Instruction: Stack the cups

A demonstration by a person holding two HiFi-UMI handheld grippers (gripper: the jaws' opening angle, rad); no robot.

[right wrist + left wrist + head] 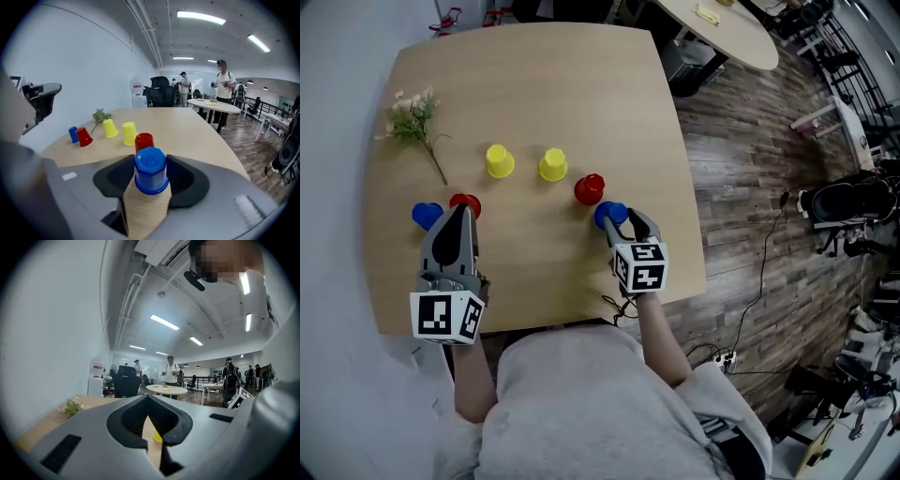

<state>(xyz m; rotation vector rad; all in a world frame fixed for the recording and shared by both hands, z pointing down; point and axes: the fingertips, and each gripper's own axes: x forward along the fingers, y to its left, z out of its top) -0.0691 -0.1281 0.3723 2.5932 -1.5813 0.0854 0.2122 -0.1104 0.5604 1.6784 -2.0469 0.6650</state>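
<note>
Blue cup (150, 172): standing upside down, axis upright, near the table's (581, 84) right front edge, sitting between the right gripper's (615, 221) jaws.
Right gripper: gripping the blue cup; the pads seem to be pressing its sides, though the contact is hard to confirm.
Red cup (589, 188): waiting just beyond the blue cup, slightly left.
Left gripper (461, 214): jaws together, holding nothing, pointing at the left red cup (466, 202).
Left blue cup (426, 215): sitting beside the left red cup.
Yellow cups (499, 161) (552, 165): standing mid-table, well apart.
Sprig (414, 117): lying far left.
Obstacles: nothing seems to be blocking a lift.
</note>
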